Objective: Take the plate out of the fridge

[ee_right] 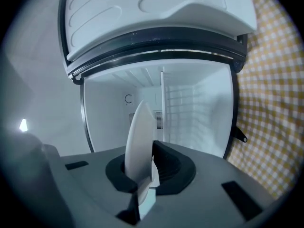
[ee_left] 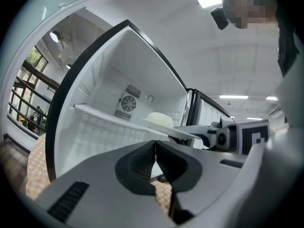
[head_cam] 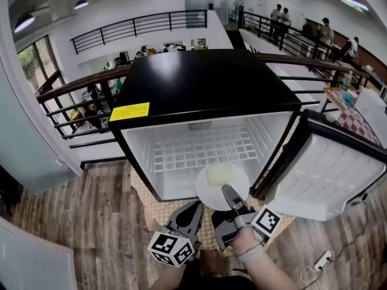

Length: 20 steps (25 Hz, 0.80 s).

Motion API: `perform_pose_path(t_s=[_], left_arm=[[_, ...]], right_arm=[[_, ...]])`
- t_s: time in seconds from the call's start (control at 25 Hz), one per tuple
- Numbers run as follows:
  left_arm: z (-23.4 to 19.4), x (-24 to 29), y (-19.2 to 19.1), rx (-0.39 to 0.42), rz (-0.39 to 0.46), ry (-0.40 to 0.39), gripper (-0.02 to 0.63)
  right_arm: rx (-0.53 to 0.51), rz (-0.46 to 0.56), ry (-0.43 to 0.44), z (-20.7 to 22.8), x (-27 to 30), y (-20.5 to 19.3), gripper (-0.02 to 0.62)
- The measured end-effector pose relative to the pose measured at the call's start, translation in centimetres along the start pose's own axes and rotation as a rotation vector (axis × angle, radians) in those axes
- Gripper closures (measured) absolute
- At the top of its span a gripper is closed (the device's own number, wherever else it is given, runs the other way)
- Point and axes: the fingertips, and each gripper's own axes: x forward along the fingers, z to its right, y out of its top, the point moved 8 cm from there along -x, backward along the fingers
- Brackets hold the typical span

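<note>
Left gripper (head_cam: 195,206): nearest the lens at 6 o'clock of the head view; jaws closed pad to pad on nothing, parked just short of the fridge (head_cam: 205,80) opening.
Fridge interior: white, with a wire shelf (head_cam: 199,150) across the cavity; no other contents visible.
Plate (head_cam: 221,186): white and round, at 6 o'clock of the cavity, overhanging the front lip. Whether its far rim touches the shelf cannot be told.
Load: one pale rounded lump (head_cam: 219,174) sits loose near the plate's centre.
Right gripper (head_cam: 228,192): jaws clamped across the plate's near rim, one pad above and one below.
Door (head_cam: 329,174): swung wide open at 3 o'clock, clear of the exit path.
Handling, judged: stiff, smooth and probably slippery under the pads; breakable if dropped. Moderate weight, all of it hanging beyond a single rim pinch, so it will tend to droop at the far edge.
Hold point, judged: the near rim at 6 o'clock is the only reachable edge; a deep bite is advisable.
Orientation: face up, about level. A round plate has no long axis; the grip line runs 6 to 12 o'clock into the cavity.
Risk, judged: tilting would slide the lump off.
</note>
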Motion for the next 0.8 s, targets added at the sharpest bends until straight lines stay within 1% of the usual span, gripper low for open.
perform_pose_path(t_s=[0.52,0.8], left_arm=[[4.4,-3.6,-1.2,0.019,0.017,0.030,0.598],[6.9,-5.7,-2.2,0.016,0.027,0.045,0.598]], right_arm=[[0.014,-0.030,-0.006,-0.1,-5.4,-1.0,0.552],[0.015,-0.042,-0.011,-0.3,-8.5,-1.6,0.552]])
